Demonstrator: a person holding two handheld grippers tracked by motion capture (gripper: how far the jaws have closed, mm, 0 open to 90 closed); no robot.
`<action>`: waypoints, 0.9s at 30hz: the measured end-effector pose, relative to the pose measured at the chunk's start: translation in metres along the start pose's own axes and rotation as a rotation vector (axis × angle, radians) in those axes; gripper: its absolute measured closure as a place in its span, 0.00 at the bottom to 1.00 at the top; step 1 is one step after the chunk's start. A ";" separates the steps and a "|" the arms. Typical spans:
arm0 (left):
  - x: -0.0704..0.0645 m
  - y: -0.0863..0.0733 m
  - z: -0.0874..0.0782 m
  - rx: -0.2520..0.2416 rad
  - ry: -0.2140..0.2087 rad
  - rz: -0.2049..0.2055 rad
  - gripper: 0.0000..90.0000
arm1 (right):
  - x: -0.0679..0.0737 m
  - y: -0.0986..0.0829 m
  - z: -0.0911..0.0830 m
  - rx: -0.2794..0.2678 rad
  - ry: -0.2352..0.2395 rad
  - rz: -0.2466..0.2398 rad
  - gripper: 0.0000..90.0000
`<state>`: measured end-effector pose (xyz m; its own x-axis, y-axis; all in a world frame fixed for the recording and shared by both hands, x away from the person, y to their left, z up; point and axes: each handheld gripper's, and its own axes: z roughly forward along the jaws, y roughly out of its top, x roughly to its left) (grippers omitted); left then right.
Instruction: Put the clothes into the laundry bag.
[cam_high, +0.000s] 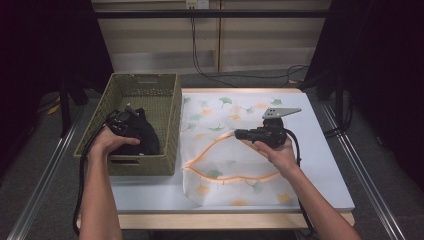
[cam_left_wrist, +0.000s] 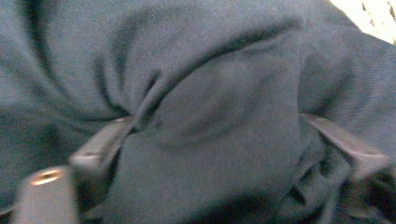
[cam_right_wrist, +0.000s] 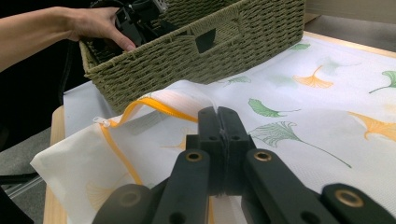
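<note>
My left gripper is spread around the dark cloth in the basket. My right gripper is pressed together, pinching the leafy bag open. If that thin bag slips out, its mouth may flop shut.

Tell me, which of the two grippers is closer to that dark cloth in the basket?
Left. The left gripper is down in the basket, its jaws pressed around the dark cloth; the right gripper pinches the white bag.

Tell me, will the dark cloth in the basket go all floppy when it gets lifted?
Probably yes. The dark cloth bunches into soft folds between the left gripper jaws, so it will likely sag. It looks thin, so probably light. It lies in the woven basket, so it could drag on the rim.
</note>
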<state>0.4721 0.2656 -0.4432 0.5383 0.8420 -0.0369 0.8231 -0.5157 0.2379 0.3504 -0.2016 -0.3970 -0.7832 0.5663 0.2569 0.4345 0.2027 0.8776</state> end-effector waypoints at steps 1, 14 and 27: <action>-0.001 0.000 0.000 -0.001 -0.003 -0.011 0.25 | 0.000 0.000 0.000 0.000 0.000 0.000 1.00; 0.001 0.004 -0.011 -0.006 0.028 -0.004 0.69 | -0.001 0.001 0.001 0.003 -0.004 0.002 1.00; 0.003 0.001 -0.036 -0.196 -0.079 -0.030 0.71 | -0.001 0.002 0.000 0.001 -0.009 0.000 1.00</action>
<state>0.4682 0.2735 -0.4076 0.5329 0.8375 -0.1207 0.7920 -0.4434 0.4197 0.3520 -0.2017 -0.3959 -0.7793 0.5731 0.2534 0.4347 0.2032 0.8773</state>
